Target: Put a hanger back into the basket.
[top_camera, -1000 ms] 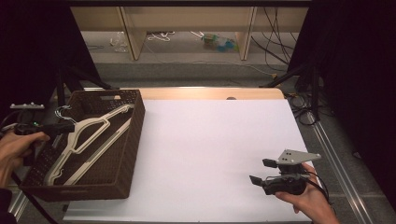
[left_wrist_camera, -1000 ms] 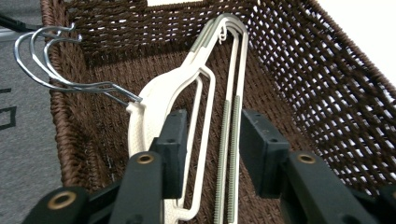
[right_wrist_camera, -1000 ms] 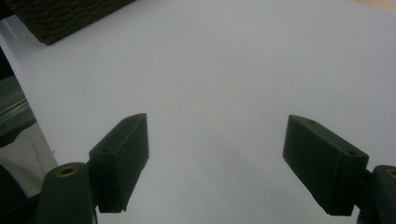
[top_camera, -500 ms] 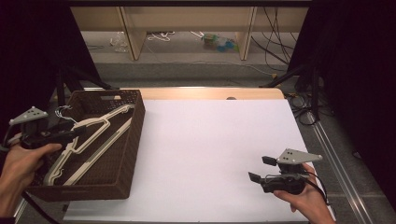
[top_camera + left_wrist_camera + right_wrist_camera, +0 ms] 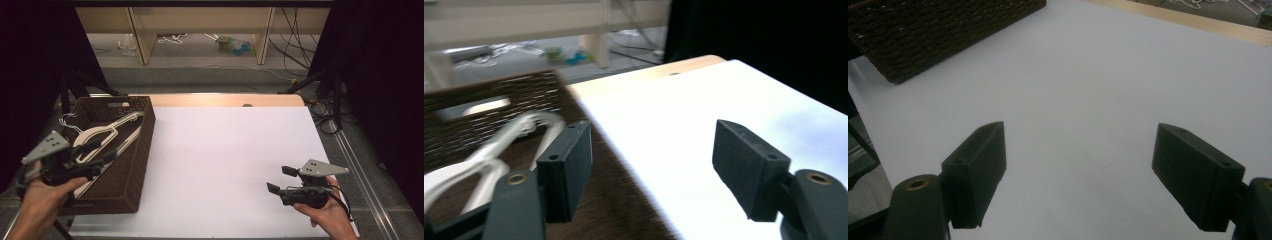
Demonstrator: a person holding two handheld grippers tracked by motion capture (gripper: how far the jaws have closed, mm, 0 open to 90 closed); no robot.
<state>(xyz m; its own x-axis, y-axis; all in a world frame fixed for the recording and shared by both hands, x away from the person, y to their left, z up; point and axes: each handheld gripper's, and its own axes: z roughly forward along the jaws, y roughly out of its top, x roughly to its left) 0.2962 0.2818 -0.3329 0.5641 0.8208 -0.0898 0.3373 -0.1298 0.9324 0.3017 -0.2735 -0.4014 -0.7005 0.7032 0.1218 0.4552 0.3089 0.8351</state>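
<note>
Your left gripper (image 5: 102,157), jaws just opening and empty, hovers over the hangers (image 5: 97,135) in the basket (image 5: 135,165) at the counter's (image 5: 225,160) left edge; your right gripper (image 5: 277,180) waits open and empty, so next lower and pinch one hanger.

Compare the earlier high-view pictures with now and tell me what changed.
The left gripper swung from the basket's outer left side toward the near edge, over the basket; its jaws have just been opening, nothing between them. The white hangers stayed in the basket. The right gripper stayed put, open over the white table.
</note>
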